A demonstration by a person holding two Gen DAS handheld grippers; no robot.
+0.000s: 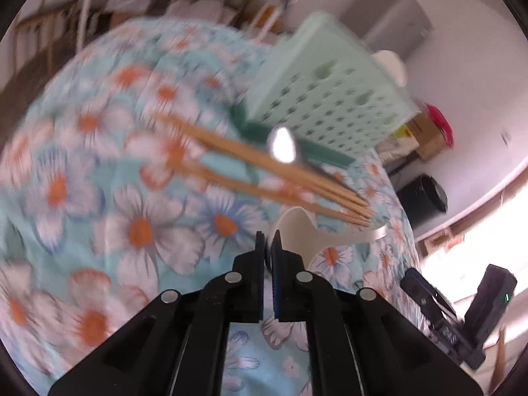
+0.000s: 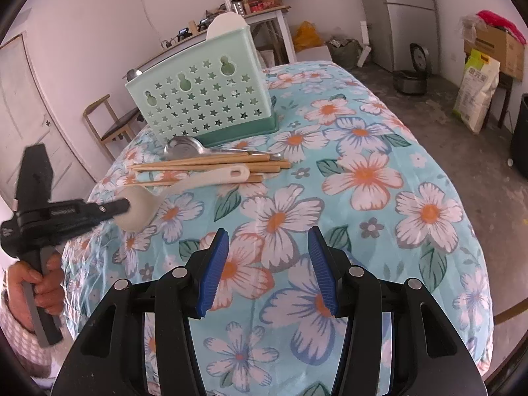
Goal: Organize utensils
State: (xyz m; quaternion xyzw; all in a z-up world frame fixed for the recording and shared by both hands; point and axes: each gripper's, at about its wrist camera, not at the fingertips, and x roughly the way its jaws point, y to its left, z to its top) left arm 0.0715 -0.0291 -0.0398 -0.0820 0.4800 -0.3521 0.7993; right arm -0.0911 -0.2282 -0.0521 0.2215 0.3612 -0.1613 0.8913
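Observation:
A white plastic spoon (image 2: 198, 180) lies on the flowered tablecloth (image 2: 363, 178) with its handle across several bamboo chopsticks (image 2: 211, 165). My left gripper (image 2: 123, 205) is shut on the rim of its bowl; in the left wrist view the spoon (image 1: 307, 234) sits between the nearly touching fingers of that gripper (image 1: 269, 241). A metal spoon (image 2: 184, 147) lies behind the chopsticks (image 1: 264, 171), close to the mint-green perforated utensil holder (image 2: 204, 99). My right gripper (image 2: 268, 264) hovers open over the cloth, nothing between its blue pads.
The table drops away on the left and right. Beyond the left edge stands a wooden chair (image 2: 112, 122). A rice cooker (image 2: 412, 79), a sack (image 2: 475, 95) and a cardboard box (image 2: 495, 46) sit on the floor at the right. A person's hand (image 2: 46, 283) holds the left gripper.

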